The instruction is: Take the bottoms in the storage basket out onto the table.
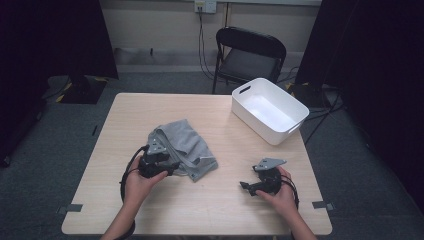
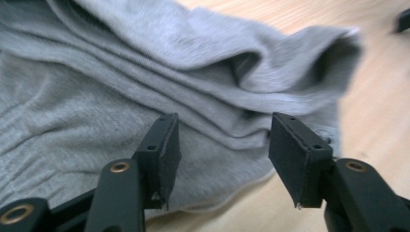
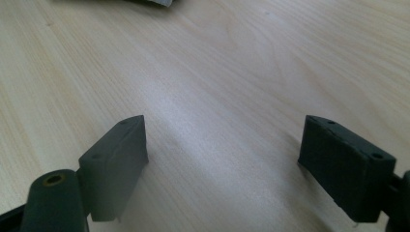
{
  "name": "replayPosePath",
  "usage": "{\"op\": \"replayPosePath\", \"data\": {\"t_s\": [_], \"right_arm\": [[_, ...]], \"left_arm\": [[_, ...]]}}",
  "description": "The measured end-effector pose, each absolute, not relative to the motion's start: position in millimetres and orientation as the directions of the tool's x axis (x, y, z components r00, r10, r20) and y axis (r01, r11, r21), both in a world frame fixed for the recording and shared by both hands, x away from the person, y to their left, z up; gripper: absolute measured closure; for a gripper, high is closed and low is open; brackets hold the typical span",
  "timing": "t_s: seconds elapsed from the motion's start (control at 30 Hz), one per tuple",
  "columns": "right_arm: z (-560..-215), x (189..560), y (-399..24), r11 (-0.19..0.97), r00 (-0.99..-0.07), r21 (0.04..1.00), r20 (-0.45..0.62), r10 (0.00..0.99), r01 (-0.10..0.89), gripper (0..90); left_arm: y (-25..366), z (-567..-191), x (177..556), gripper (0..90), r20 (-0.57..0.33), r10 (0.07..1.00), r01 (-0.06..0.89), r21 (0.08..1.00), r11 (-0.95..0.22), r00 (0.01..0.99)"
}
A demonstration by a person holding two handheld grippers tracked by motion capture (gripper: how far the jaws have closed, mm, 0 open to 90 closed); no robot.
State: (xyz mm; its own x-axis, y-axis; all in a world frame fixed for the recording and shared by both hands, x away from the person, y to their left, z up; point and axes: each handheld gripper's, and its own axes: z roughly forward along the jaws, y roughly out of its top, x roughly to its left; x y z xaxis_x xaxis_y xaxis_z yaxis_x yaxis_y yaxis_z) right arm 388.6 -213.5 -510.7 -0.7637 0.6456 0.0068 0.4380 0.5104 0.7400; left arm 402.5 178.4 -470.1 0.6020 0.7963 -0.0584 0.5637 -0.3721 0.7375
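A crumpled grey cloth (image 1: 186, 144) lies on the light wooden table (image 1: 200, 210), left of its middle. My left gripper (image 1: 174, 168) is at the cloth's near left edge, held in a hand. In the left gripper view its jaws (image 2: 222, 133) stand apart just above the cloth's folds (image 2: 145, 72), with the hem below them and no fabric pinched between the pads. My right gripper (image 1: 244, 186) rests near the front right of the table, pointing left. Its jaws (image 3: 225, 140) are wide apart over bare wood.
A white plastic bin (image 1: 260, 127) stands at the table's back right corner. A black folding chair (image 1: 250, 50) is behind the table, with cables on the floor and dark curtains on both sides. A scrap of the cloth's edge (image 3: 154, 2) lies ahead of the right gripper.
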Motion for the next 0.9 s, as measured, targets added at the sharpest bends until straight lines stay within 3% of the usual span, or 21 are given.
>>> {"op": "replayPosePath", "data": {"t_s": [0.1,0.27,0.37,0.53,0.67,0.9], "right_arm": [[-511,389,-213,0.510,-0.764,0.740,0.007,0.646,0.438,16.7],[-511,389,-213,0.510,-0.764,0.740,0.007,0.645,0.438,16.7],[-511,389,-213,0.510,-0.764,0.740,0.007,0.646,0.438,16.7],[-511,389,-213,0.510,-0.764,0.740,0.007,0.645,0.438,16.7],[-511,389,-213,0.510,-0.764,0.740,0.007,0.646,0.438,16.7],[-511,389,-213,0.510,-0.764,0.740,0.007,0.645,0.438,16.7]], "left_arm": [[173,-478,408,49.6,-0.062,0.801,0.591,0.709,-0.384,0.595],[167,-482,411,76.2,-0.055,0.796,0.606,0.681,-0.412,0.603],[167,-476,412,87.6,-0.091,0.782,0.625,0.661,-0.416,0.616],[167,-458,410,89.0,-0.123,0.771,0.613,0.688,-0.388,0.625],[163,-432,410,89.2,-0.090,0.757,0.572,0.713,-0.405,0.648],[154,-427,415,89.2,-0.102,0.751,0.564,0.727,-0.391,0.653]]}}
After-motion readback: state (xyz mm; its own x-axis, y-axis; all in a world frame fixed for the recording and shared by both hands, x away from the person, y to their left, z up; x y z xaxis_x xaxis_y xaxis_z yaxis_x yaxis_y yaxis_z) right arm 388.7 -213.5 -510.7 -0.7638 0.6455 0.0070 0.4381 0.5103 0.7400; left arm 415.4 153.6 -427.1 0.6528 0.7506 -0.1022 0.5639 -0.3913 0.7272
